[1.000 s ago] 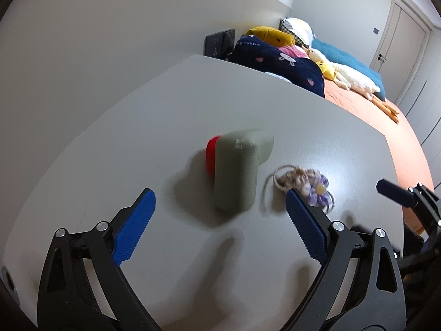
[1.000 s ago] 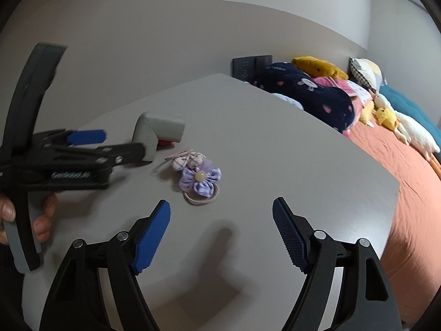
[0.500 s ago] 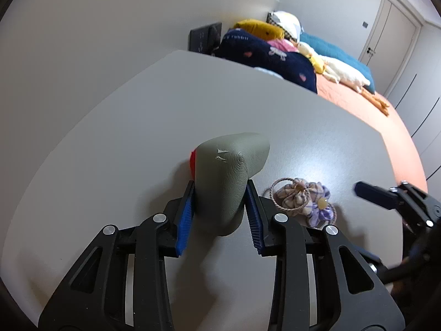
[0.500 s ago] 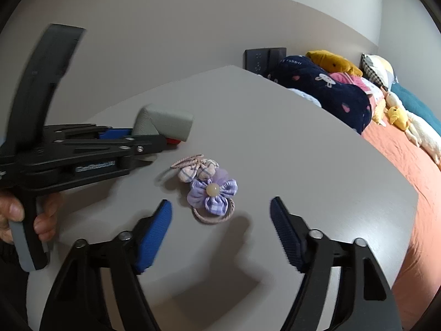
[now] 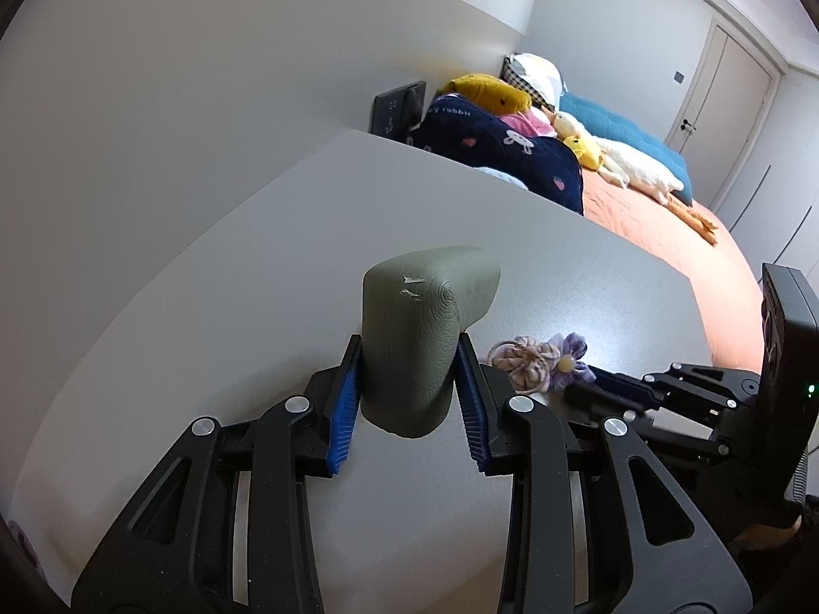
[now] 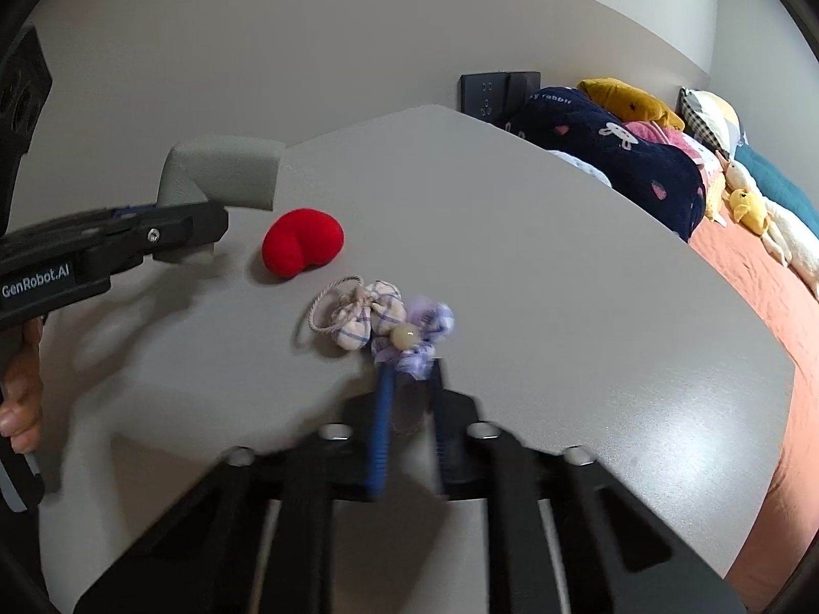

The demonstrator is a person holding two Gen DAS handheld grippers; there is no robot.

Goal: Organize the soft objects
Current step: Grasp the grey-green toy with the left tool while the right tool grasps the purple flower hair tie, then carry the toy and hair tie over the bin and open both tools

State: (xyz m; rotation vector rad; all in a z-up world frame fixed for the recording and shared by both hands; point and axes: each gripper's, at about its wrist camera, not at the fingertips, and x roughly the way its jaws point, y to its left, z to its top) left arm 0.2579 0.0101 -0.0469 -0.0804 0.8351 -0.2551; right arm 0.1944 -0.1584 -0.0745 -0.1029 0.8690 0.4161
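My left gripper (image 5: 408, 358) is shut on a grey-green L-shaped soft block (image 5: 414, 327). In the right wrist view the block (image 6: 220, 174) hangs above the grey table (image 6: 537, 256), clear of its surface. A red heart-shaped plush (image 6: 302, 248) lies on the table just right of the block. A checked fabric hair tie (image 6: 361, 317) and a purple flower hair tie (image 6: 417, 337) lie side by side in the middle. My right gripper (image 6: 412, 376) is shut on the purple flower hair tie, whose elastic loop shows between the blurred fingers.
The table ends at a far edge against a bed with an orange cover (image 5: 665, 225). A navy blanket (image 6: 604, 153), a yellow plush (image 5: 486, 89) and a white duck toy (image 5: 629, 169) lie there. A black wall socket (image 6: 486, 94) and a door (image 5: 727, 87) stand behind.
My left gripper has raised the grey-green block off the table, uncovering the red heart plush. My right gripper moved forward and closed on the purple flower hair tie.
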